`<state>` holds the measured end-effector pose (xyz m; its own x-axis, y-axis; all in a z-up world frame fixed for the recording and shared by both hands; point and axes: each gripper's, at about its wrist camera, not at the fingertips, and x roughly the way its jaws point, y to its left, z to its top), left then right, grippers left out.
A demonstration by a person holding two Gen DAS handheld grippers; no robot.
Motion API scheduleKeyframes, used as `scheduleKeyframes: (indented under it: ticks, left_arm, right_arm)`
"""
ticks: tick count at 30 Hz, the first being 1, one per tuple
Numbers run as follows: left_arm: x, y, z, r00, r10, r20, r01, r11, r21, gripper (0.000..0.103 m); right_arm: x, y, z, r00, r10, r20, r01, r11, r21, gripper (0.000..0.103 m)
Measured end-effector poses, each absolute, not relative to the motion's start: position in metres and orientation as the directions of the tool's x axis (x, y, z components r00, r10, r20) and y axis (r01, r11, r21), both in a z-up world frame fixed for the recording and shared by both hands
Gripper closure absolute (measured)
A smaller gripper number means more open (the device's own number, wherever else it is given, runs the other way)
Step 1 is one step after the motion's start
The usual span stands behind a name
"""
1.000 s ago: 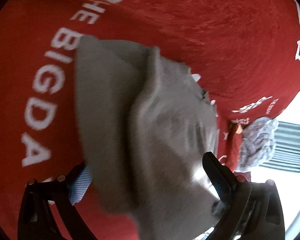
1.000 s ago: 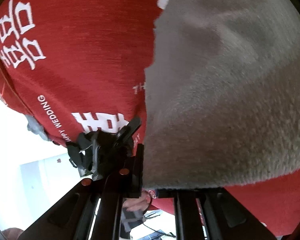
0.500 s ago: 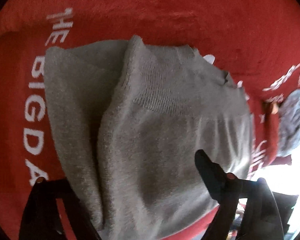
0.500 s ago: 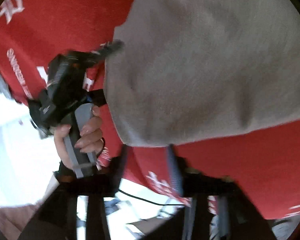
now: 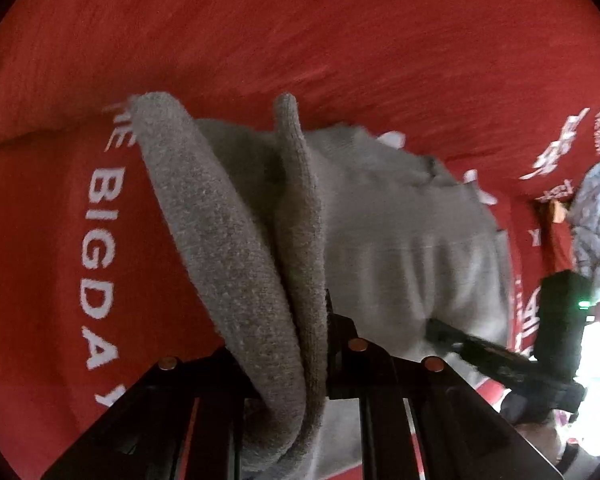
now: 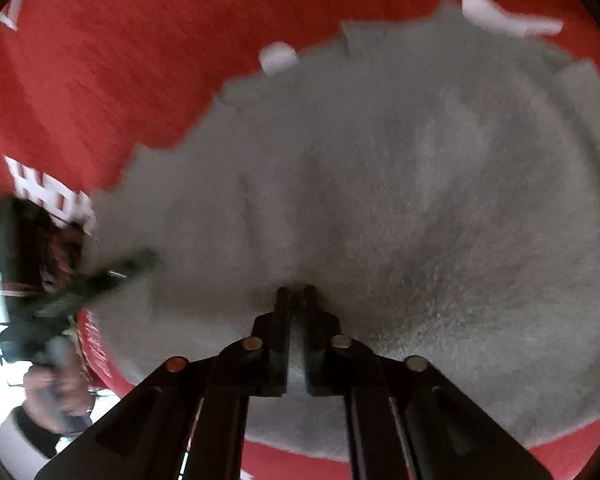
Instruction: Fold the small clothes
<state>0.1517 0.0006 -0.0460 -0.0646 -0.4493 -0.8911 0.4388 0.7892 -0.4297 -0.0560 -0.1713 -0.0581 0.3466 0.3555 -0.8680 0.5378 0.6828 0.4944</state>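
A grey knit garment (image 5: 400,248) lies on a red cloth (image 5: 259,40) with white lettering. Two thick folds of it rise up and run between the fingers of my left gripper (image 5: 295,320), whose jaws are closing on them; the left finger is hidden under the cloth. In the right wrist view the same grey garment (image 6: 380,180) fills most of the picture, and my right gripper (image 6: 295,292) is shut on its near edge. My right gripper (image 5: 500,356) also shows at the garment's right side, and my left gripper (image 6: 79,280) shows blurred at its left.
A pale blue-grey patterned garment (image 5: 596,216) lies at the red cloth's right edge. A hand (image 6: 55,380) holds the left gripper's handle beyond the red cloth (image 6: 99,80). Bright floor shows past the cloth's edge.
The left gripper went from wide open to closed around bunched folds of the grey garment and lifted them. The right gripper let go, shifted across, and shut again on the garment's edge.
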Motion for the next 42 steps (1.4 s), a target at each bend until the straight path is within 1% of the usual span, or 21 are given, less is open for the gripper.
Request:
scheduleKeyframes:
  ticks: [4, 8, 13, 15, 16, 18, 20, 23, 24, 25, 26, 27, 28, 29, 32, 33, 34, 35, 37, 41, 42]
  left_arm:
    - [0.141, -0.025, -0.021, -0.074, -0.517, -0.852, 0.447, 0.747, -0.492, 0.088]
    - [0.12, -0.072, 0.013, -0.092, -0.576, -0.812, 0.518, 0.669, -0.533, 0.088]
    - [0.095, -0.144, 0.045, -0.12, -0.636, -0.762, 0.579, 0.579, -0.574, 0.088]
    - [0.081, -0.175, 0.053, -0.129, -0.631, -0.765, 0.614, 0.555, -0.561, 0.088]
    - [0.075, -0.192, 0.052, -0.14, -0.622, -0.77, 0.623, 0.549, -0.557, 0.088]
    - [0.059, -0.226, 0.041, -0.167, -0.598, -0.784, 0.651, 0.53, -0.543, 0.087]
    - [0.043, -0.253, 0.022, -0.17, -0.545, -0.821, 0.682, 0.536, -0.498, 0.087]
    - [0.025, -0.269, -0.003, -0.219, -0.485, -0.846, 0.697, 0.529, -0.484, 0.087]
    - [0.02, -0.273, -0.007, -0.228, -0.475, -0.85, 0.703, 0.524, -0.481, 0.083]
    - [0.014, -0.273, -0.007, -0.231, -0.47, -0.852, 0.715, 0.513, -0.476, 0.069]
    - [0.009, -0.27, -0.004, -0.218, -0.472, -0.854, 0.733, 0.499, -0.462, 0.045]
    - [0.006, -0.267, 0.0, -0.188, -0.476, -0.859, 0.749, 0.496, -0.439, 0.033]
    - [0.003, -0.262, 0.008, -0.146, -0.485, -0.863, 0.766, 0.497, -0.408, 0.016]
    - [0.002, -0.256, 0.018, -0.124, -0.498, -0.858, 0.78, 0.486, -0.394, 0.013]
    - [0.007, -0.235, 0.035, -0.086, -0.513, -0.854, 0.783, 0.495, -0.377, 0.013]
    - [0.011, -0.228, 0.037, -0.069, -0.513, -0.856, 0.78, 0.508, -0.367, 0.013]
    - [0.016, -0.219, 0.04, -0.052, -0.51, -0.859, 0.775, 0.522, -0.356, 0.013]
    - [0.023, -0.21, 0.04, -0.034, -0.502, -0.864, 0.765, 0.543, -0.346, 0.013]
    - [0.034, -0.194, 0.036, -0.017, -0.483, -0.875, 0.736, 0.586, -0.338, 0.013]
    - [0.055, -0.156, 0.015, 0.011, -0.406, -0.914, 0.65, 0.697, -0.302, 0.013]
    - [0.058, -0.146, 0.01, 0.013, -0.392, -0.92, 0.627, 0.72, -0.298, 0.013]
  right_arm:
    - [-0.063, -0.179, -0.059, 0.37, 0.395, -0.841, 0.543, 0.643, 0.541, 0.103]
    - [-0.08, -0.2, -0.054, 0.41, 0.451, -0.793, 0.539, 0.581, 0.609, 0.102]
    - [-0.112, -0.241, -0.033, 0.508, 0.443, -0.739, 0.531, 0.515, 0.673, 0.1]
    - [-0.125, -0.265, -0.024, 0.555, 0.428, -0.714, 0.535, 0.474, 0.7, 0.1]
    - [-0.132, -0.278, -0.021, 0.577, 0.417, -0.702, 0.537, 0.453, 0.711, 0.097]
    - [-0.142, -0.298, -0.019, 0.608, 0.403, -0.684, 0.544, 0.416, 0.728, 0.097]
    - [-0.155, -0.318, -0.026, 0.627, 0.396, -0.671, 0.561, 0.367, 0.742, 0.097]
    - [-0.174, -0.335, -0.05, 0.638, 0.418, -0.647, 0.594, 0.268, 0.759, 0.097]
    - [-0.181, -0.338, -0.059, 0.637, 0.429, -0.64, 0.601, 0.243, 0.761, 0.096]
    - [-0.183, -0.339, -0.065, 0.631, 0.438, -0.64, 0.608, 0.233, 0.759, 0.096]
    - [-0.185, -0.34, -0.07, 0.617, 0.447, -0.647, 0.616, 0.237, 0.751, 0.096]
    - [-0.18, -0.345, -0.073, 0.614, 0.451, -0.648, 0.617, 0.237, 0.75, 0.096]
    - [-0.181, -0.346, -0.074, 0.616, 0.454, -0.644, 0.615, 0.234, 0.753, 0.095]
    - [-0.183, -0.348, -0.076, 0.626, 0.455, -0.633, 0.609, 0.222, 0.761, 0.095]
    - [-0.195, -0.356, -0.075, 0.668, 0.428, -0.609, 0.603, 0.167, 0.78, 0.094]
    - [-0.2, -0.36, -0.075, 0.689, 0.417, -0.593, 0.6, 0.13, 0.789, 0.087]
    - [-0.206, -0.364, -0.077, 0.711, 0.41, -0.571, 0.592, 0.088, 0.801, 0.077]
    - [-0.21, -0.367, -0.08, 0.737, 0.404, -0.541, 0.579, 0.034, 0.814, 0.07]
    - [-0.222, -0.37, -0.085, 0.791, 0.397, -0.466, 0.531, -0.068, 0.845, 0.048]
    - [-0.228, -0.362, -0.098, 0.842, 0.408, -0.353, 0.456, -0.188, 0.87, 0.043]
    - [-0.23, -0.361, -0.101, 0.859, 0.402, -0.317, 0.428, -0.226, 0.875, 0.038]
